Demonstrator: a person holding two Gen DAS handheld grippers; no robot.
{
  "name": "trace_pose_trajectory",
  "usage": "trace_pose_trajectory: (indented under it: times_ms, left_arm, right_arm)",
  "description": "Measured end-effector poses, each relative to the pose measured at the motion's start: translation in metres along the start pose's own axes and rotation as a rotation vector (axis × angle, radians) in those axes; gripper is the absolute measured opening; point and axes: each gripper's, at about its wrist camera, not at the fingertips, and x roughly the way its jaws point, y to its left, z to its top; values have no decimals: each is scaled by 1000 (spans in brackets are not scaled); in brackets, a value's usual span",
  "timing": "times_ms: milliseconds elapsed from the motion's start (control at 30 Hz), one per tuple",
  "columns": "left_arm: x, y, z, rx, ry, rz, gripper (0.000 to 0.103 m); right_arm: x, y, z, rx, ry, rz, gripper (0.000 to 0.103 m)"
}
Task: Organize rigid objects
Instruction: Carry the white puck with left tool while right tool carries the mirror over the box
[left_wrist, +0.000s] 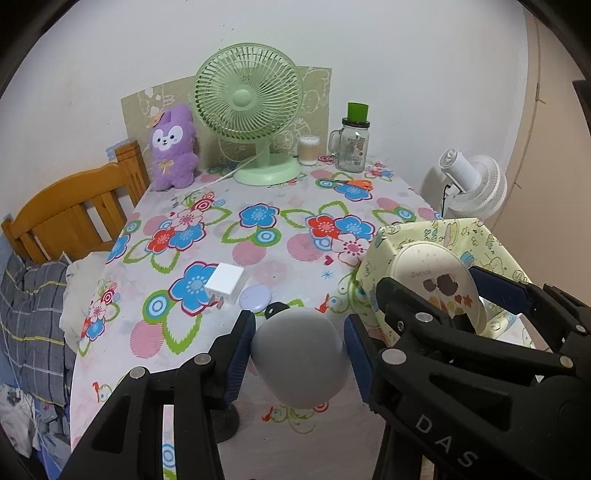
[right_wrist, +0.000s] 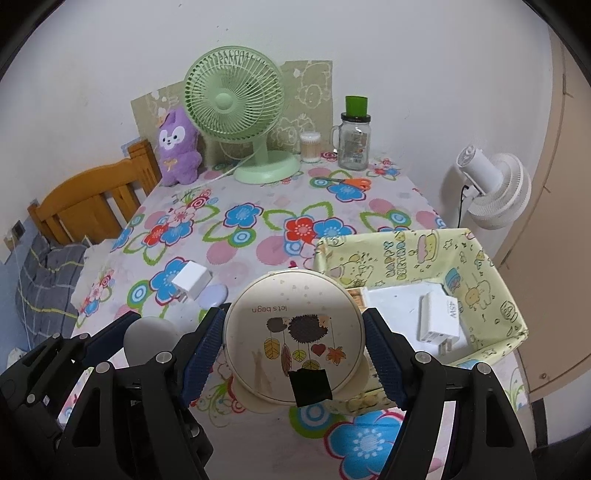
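Left tongs (left_wrist: 299, 354) are clamping a grey egg-shaped object (left_wrist: 301, 358) above the near edge of the bench (left_wrist: 258, 236). Right tongs (right_wrist: 293, 343) are gripping a round cream tin (right_wrist: 293, 332) with a hedgehog print, holding it just beside the yellow cartoon-print box (right_wrist: 476, 258). A white charger (right_wrist: 437, 317) is lying inside that box, while a second white charger (left_wrist: 224, 282) and a lilac disc (left_wrist: 255, 297) are sitting together on the floral cloth.

A fan (right_wrist: 236, 110) stands at the back of the worktop (right_wrist: 280, 229), a plush toy (right_wrist: 179, 146) left of it, a jar (right_wrist: 354, 142) right. A charger (right_wrist: 437, 317) lies in the box (right_wrist: 476, 266) at the right edge
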Motion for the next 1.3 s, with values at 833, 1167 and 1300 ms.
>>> trace_pose_trajectory:
  times_ms: [833, 1167, 1300]
  left_arm:
    - [10, -57, 20, 74, -14, -47, 51]
    - [23, -83, 31, 115, -10, -77, 51]
    - [27, -93, 34, 133, -2, -90, 51]
  right_arm:
    - [-5, -59, 11, 56, -18, -40, 77]
    - [-1, -86, 17, 88, -15, -67, 77]
    - [2, -98, 17, 105, -9, -78, 77]
